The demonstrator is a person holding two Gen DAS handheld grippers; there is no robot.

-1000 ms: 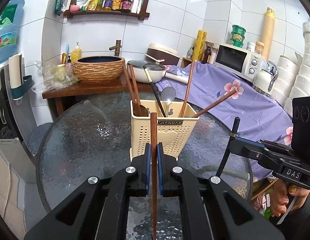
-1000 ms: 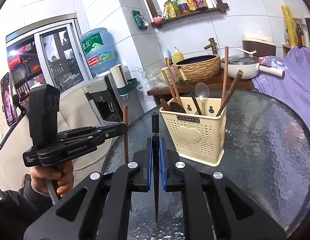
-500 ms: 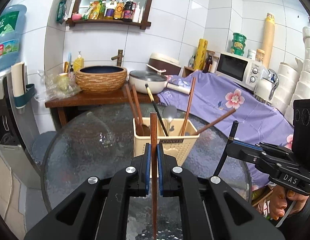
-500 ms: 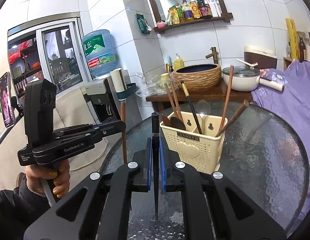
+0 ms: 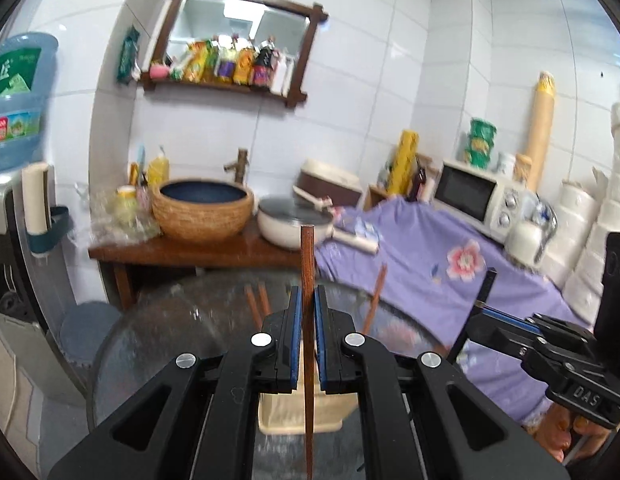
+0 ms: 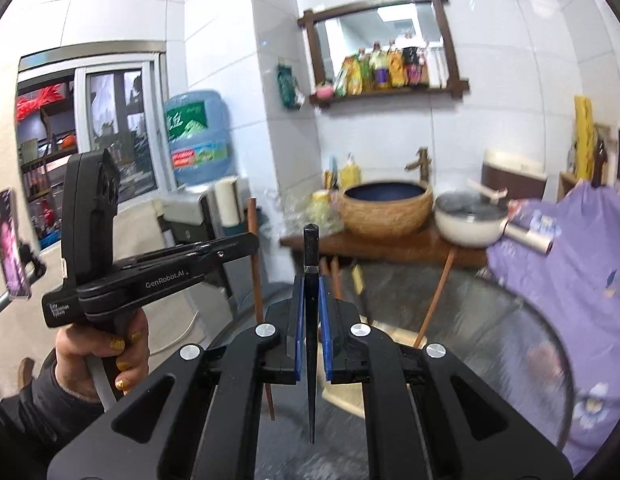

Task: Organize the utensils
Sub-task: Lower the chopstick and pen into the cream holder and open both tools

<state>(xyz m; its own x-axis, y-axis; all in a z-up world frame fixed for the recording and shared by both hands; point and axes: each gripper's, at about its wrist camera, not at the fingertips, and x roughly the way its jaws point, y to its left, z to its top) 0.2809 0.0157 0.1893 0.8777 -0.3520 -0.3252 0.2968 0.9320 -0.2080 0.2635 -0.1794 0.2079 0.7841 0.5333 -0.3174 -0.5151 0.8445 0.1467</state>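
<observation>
Cream utensil caddy (image 5: 300, 410) on glass table (image 5: 158, 332): several chopsticks already slotted. Left gripper (image 5: 306, 334) clamped on brown chopstick (image 5: 307, 264); right gripper (image 6: 311, 338) clamped on black chopstick (image 6: 311, 264). Both upright above caddy, not yet stowed.

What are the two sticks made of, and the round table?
Brown chopstick: looks like wood, reddish-brown and matte. Black chopstick: hard to tell, glossy black, maybe plastic or lacquered wood. Table: seems textured glass, see-through with a bumpy surface.
</observation>
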